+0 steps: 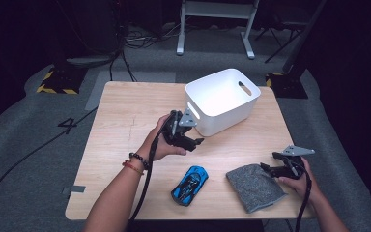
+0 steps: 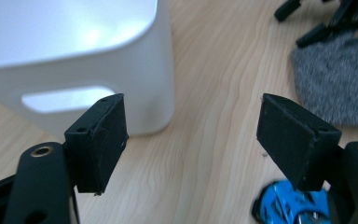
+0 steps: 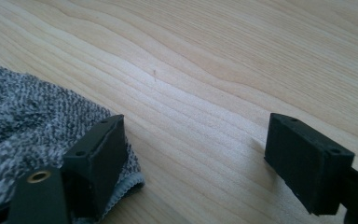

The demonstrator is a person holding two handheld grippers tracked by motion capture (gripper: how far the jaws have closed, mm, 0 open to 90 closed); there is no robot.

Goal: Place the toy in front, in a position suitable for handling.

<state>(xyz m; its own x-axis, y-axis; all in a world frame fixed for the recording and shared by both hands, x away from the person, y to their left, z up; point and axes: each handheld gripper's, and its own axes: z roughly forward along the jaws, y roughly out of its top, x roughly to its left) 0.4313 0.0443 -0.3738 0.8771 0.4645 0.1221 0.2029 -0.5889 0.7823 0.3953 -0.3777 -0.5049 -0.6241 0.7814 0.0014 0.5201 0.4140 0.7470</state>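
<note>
Grey cloth (image 1: 255,187) lies beside your gaping right gripper (image 1: 266,167); straddle its corner, pinch firmly, left gripper (image 1: 196,144) idling open.

left gripper (image 1: 197,143): black, grey three-cornered plate, black cable | right gripper (image 1: 266,166): same build | left wrist: black bead bracelet (image 1: 138,159), red band (image 1: 132,167)

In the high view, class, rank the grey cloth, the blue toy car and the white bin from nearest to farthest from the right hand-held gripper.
1. Grey cloth: just beside the right hand-held gripper, at the table's near right edge.
2. Blue toy car: farther left, past the cloth, near the front edge.
3. White bin: farthest, at the table's back, next to the left hand-held gripper.
</note>
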